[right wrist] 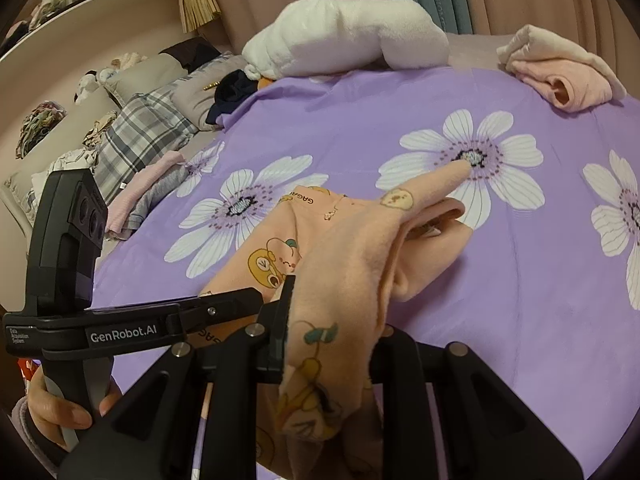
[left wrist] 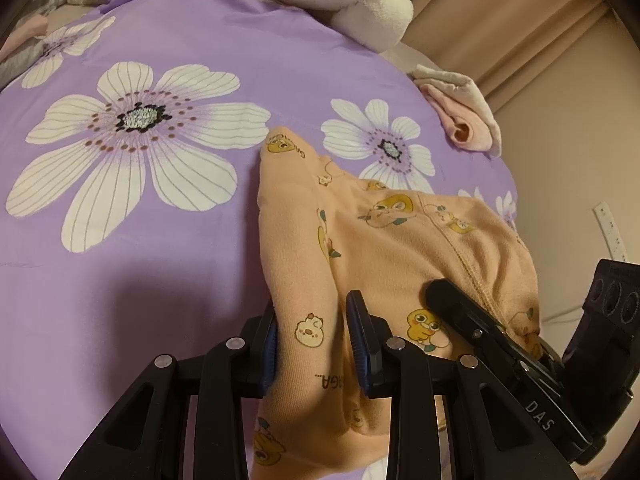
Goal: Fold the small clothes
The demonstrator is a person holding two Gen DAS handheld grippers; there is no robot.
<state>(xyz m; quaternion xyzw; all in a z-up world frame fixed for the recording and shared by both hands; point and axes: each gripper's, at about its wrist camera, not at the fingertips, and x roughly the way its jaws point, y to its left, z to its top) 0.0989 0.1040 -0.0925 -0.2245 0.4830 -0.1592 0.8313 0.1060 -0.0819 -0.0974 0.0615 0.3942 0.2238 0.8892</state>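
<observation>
The peach cartoon-print garment [left wrist: 384, 240] lies on the purple flowered bedspread [left wrist: 168, 280], its near edge lifted and pinched by both claws: the left gripper [left wrist: 314, 344] and right gripper [right wrist: 330, 320] each clamp a fold. Beyond lie a folded pink garment [right wrist: 568, 80], a white plush blanket [right wrist: 348, 40] and plaid pillows [right wrist: 144, 128]

Dim, warm indoor light, with a pinkish cast. Soft dark shadow on the purple bedsheet [left wrist: 120, 280] at lower left of the left wrist view. Strong fisheye bending, black vignette in all corners. Sharp centre, mild softness toward edges; no glare.
</observation>
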